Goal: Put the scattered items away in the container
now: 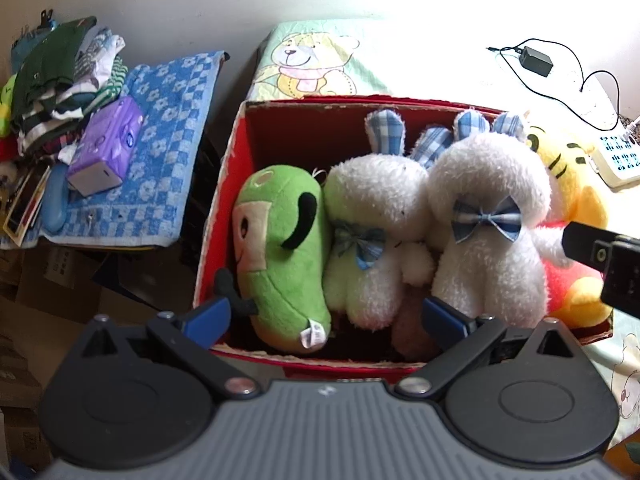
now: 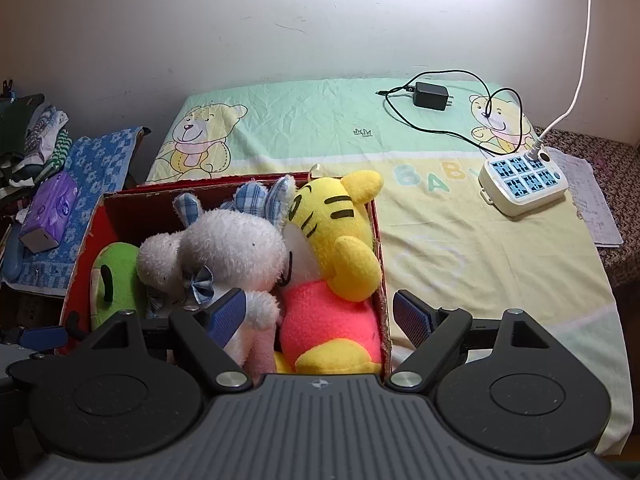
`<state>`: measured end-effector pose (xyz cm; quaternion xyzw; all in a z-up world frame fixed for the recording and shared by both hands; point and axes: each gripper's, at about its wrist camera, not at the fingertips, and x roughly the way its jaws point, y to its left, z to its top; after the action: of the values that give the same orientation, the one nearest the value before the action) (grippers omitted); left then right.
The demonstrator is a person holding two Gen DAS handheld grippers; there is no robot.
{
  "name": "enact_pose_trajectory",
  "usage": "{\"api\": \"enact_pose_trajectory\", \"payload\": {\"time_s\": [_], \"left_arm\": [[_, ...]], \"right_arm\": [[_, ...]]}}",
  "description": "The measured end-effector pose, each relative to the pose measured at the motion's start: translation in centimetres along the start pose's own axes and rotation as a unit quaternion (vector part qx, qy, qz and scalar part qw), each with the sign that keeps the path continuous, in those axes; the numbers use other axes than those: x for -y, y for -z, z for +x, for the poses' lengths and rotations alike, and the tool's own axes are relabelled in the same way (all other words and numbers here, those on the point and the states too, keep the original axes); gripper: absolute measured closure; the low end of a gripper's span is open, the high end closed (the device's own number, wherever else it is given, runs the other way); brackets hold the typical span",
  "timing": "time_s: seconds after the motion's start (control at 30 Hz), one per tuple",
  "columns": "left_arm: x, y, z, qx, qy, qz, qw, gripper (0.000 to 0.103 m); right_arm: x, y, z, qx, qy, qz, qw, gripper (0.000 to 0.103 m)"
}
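A red cardboard box [image 1: 240,168] on the bed holds several plush toys. A green plush [image 1: 280,248] lies at its left, two white bunnies [image 1: 488,200] with blue plaid ears fill the middle, and a yellow tiger [image 1: 568,168] in a red shirt is at the right. My left gripper [image 1: 326,316] hovers open over the box's near edge, holding nothing. In the right wrist view, my right gripper [image 2: 320,316] is open above the tiger [image 2: 340,240] and the box's right wall [image 2: 380,240], also holding nothing. The green plush [image 2: 116,276] and a bunny [image 2: 228,248] show there too.
The bear-print sheet [image 2: 440,220] stretches right of the box, with a power strip [image 2: 524,184], a black adapter [image 2: 430,96] with its cable, and papers [image 2: 592,208]. To the left, a purple tissue pack [image 1: 106,144] and piled clothes [image 1: 52,80] lie on a blue towel [image 1: 160,140].
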<state>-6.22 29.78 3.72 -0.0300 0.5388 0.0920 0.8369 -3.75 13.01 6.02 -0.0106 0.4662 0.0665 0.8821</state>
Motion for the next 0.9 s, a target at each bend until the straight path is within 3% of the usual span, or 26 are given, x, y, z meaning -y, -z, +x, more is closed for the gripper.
{"api": "enact_pose_trajectory", "payload": {"time_s": [0.4,0.73,0.9], "left_arm": [[-0.8,-2.1,0.9,-0.012,-0.002,0.005,0.9999,0.002],[-1.2,-3.2,1.7,-0.018,0.025,-0.020,0.9993,0.002],[-0.5,-3.2,1.2,-0.009,0.046,-0.006,0.9989,0.002]], "right_arm": [[-0.6,-1.7,2.9,-0.041,-0.019,0.006,0.999,0.020],[-0.1,-2.3,3.3,-0.050,-0.030,0.021,0.998,0.018],[0.3,-2.2,2.8,-0.046,-0.029,0.016,0.998,0.018]]}}
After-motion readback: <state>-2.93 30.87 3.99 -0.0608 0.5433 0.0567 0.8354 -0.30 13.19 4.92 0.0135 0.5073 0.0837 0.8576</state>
